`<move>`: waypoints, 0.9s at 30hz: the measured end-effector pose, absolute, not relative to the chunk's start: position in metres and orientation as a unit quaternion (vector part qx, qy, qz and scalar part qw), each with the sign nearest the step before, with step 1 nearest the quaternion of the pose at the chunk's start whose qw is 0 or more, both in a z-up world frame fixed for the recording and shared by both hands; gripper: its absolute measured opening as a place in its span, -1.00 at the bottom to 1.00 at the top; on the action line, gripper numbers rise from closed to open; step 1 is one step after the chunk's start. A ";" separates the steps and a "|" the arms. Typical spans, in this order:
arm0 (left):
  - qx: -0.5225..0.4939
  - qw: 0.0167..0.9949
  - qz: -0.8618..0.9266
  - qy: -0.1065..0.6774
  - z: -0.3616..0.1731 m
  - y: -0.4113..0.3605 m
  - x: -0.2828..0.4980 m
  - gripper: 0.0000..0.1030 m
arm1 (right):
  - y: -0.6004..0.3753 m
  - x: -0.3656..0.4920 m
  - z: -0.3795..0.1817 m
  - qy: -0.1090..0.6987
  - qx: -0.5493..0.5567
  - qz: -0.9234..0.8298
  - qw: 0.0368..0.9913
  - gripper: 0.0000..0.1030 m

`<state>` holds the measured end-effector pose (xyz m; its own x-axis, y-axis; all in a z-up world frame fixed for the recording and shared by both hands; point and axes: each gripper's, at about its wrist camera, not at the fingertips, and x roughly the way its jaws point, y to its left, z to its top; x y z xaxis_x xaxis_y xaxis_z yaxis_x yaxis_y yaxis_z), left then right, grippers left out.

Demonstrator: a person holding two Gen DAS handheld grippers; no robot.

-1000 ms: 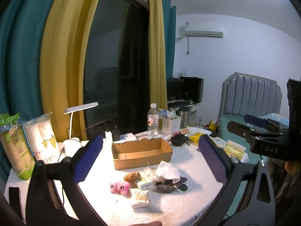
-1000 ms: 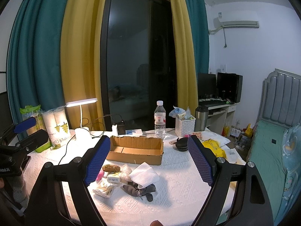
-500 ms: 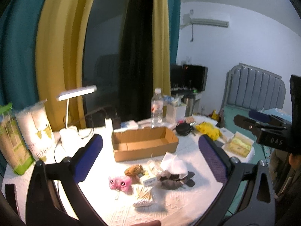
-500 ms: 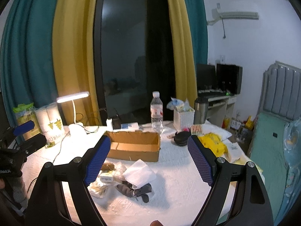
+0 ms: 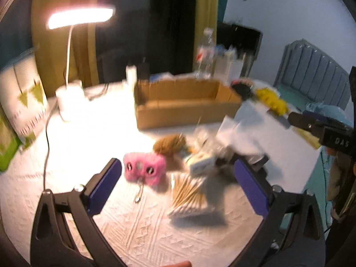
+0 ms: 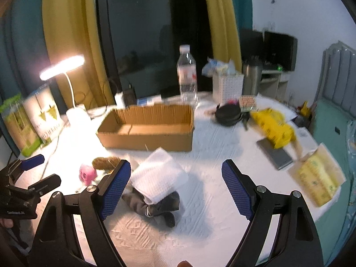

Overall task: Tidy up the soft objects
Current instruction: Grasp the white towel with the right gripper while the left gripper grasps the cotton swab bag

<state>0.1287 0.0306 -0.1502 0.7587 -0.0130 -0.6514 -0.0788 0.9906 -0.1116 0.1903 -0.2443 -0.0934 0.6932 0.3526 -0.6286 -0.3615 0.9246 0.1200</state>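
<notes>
A pink plush toy (image 5: 144,168) and a brown fuzzy toy (image 5: 170,144) lie on the white tablecloth in front of an open cardboard box (image 5: 182,103). My left gripper (image 5: 178,183) is open, low over the pile, with the pink plush just inside its left finger. In the right wrist view a white cloth (image 6: 159,175) lies on a dark sock (image 6: 155,207). My right gripper (image 6: 175,189) is open around them. The pink plush (image 6: 87,174), the brown toy (image 6: 105,162) and the box (image 6: 146,129) show there too.
A packet of cotton swabs (image 5: 189,193) and small boxes (image 5: 201,163) lie in the pile. A lit desk lamp (image 6: 69,89), paper cups (image 6: 43,115), water bottle (image 6: 187,75), white basket (image 6: 227,84), black pouch (image 6: 229,113), yellow bag (image 6: 274,126) and tissue pack (image 6: 318,178) stand around.
Both grippers have moved forward and down toward the pile; the objects now look much larger. The left view is motion-blurred. Both stay open.
</notes>
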 end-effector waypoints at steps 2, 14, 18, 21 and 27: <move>-0.073 0.928 0.018 0.365 -0.166 0.035 0.139 0.97 | -0.239 0.200 -0.105 0.354 -0.007 0.201 0.913 0.68; -0.072 0.886 -0.011 0.457 -0.229 0.024 0.188 0.74 | -0.208 0.254 -0.159 0.427 -0.012 0.259 0.867 0.68; -0.046 0.881 -0.012 0.471 -0.241 0.013 0.194 0.36 | -0.199 0.263 -0.171 0.438 -0.007 0.278 0.855 0.65; -0.052 0.882 -0.020 0.467 -0.239 0.011 0.192 0.02 | -0.193 0.268 -0.180 0.454 -0.006 0.288 0.843 0.05; -0.080 0.886 -0.027 0.457 -0.231 0.017 0.178 -0.05 | -0.190 0.259 -0.175 0.435 -0.022 0.295 0.851 -0.71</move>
